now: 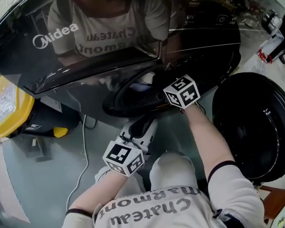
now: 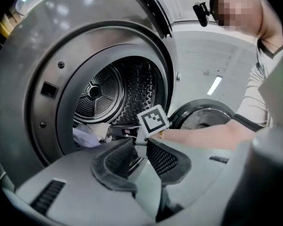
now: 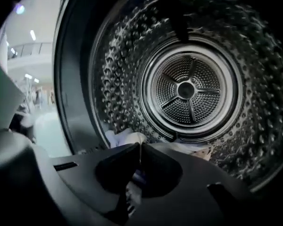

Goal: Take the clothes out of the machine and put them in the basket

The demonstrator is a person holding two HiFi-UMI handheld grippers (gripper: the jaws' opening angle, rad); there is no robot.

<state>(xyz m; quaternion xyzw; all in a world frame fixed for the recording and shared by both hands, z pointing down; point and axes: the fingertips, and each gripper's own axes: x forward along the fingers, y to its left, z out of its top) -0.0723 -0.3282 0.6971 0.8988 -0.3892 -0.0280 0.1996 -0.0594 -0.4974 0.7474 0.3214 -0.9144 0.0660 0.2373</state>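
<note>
Pinches a fold of the pale clothes [image 3: 125, 138] with the right gripper [image 3: 139, 146], jaws pressed together, low in the drum [image 3: 188, 88]. Holds the left gripper [image 2: 140, 143] spread and empty outside the machine [image 2: 33, 79], beside its open door [image 2: 203, 119].

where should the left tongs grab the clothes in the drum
Pinch the raised crumpled fold at the near edge of the clothes, coming in level through the front opening of the drum. They lie low on the drum floor just behind the rim, so the open left tongs probably meet that fold first.
</note>
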